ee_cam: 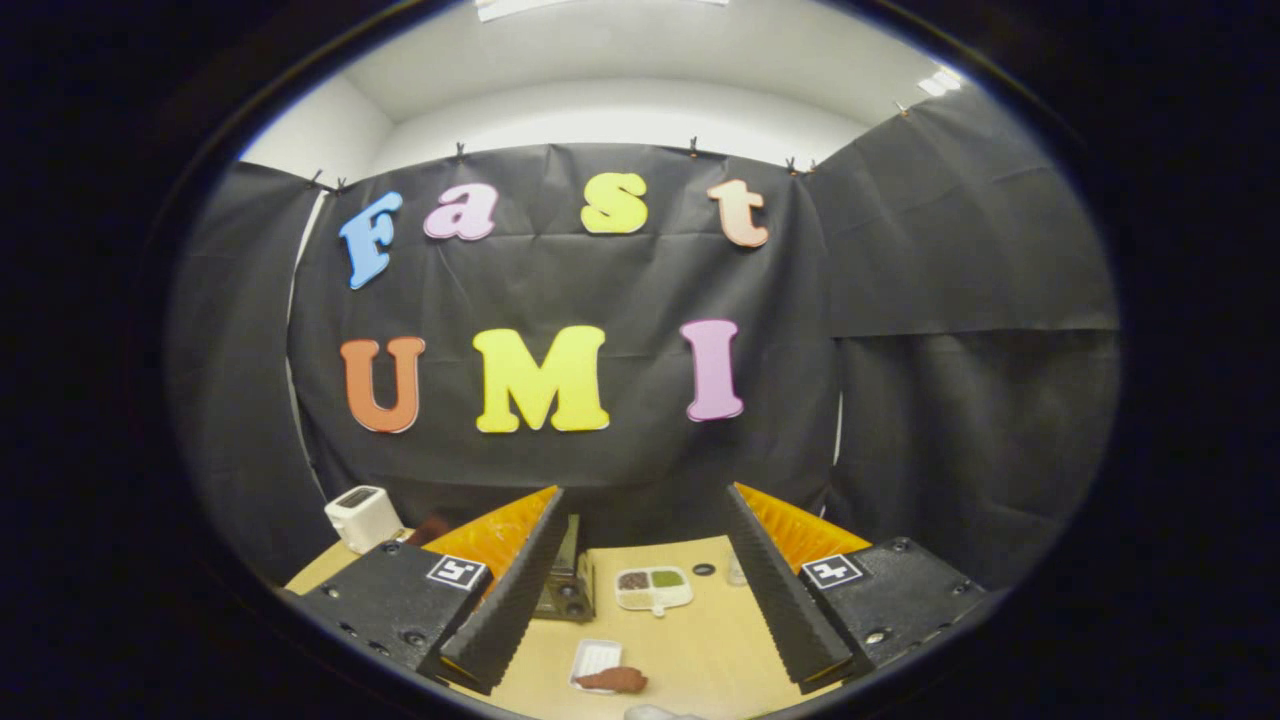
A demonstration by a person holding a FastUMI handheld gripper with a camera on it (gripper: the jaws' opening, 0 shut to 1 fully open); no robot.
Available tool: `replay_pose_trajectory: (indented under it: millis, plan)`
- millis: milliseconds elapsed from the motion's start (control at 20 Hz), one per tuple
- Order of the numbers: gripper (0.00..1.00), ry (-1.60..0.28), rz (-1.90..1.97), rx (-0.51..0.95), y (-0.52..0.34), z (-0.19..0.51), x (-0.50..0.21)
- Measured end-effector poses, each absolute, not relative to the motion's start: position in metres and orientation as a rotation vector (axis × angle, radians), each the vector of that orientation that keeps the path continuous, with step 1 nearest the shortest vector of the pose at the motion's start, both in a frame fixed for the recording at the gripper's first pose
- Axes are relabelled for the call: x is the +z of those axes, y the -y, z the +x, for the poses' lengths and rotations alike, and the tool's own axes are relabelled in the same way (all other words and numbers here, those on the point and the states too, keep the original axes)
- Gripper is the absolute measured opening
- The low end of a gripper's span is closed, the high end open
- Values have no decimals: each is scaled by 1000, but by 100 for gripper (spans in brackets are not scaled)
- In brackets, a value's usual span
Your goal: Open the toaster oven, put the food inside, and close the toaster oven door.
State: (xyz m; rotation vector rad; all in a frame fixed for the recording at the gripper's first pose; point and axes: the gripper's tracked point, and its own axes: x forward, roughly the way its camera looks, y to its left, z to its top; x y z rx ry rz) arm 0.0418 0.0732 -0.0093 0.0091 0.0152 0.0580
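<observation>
Gripper (640,590) fingers spread wide, holding nothing, above the wooden table (700,650); between them lie a divided food tray (654,588) and brown food (612,680).

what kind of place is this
Probably a staged recording booth, not a real kitchen: black cloth walls clipped up around a wooden table with a white toaster and divided food tray. The gripper is open above it.

Tongs (640,590) spread apart above table (700,650); food (612,680) on tray (596,660) between fingers; toaster oven (566,580) beyond.
</observation>
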Motion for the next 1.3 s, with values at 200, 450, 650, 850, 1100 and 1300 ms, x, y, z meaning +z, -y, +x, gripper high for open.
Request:
replay_pose_trajectory:
  millis: [200,450,650,850,1100,1300]
  plan:
    - [100,-19,2,129,-134,75,-24]
    - [100,-49,-50,231,-226,124,-68]
    - [100,-74,-86,262,-285,161,-115]
    - [100,-146,-85,264,-323,192,-165]
    - [100,-233,-91,212,-334,233,-224]
    - [100,-317,-85,177,-338,251,-264]
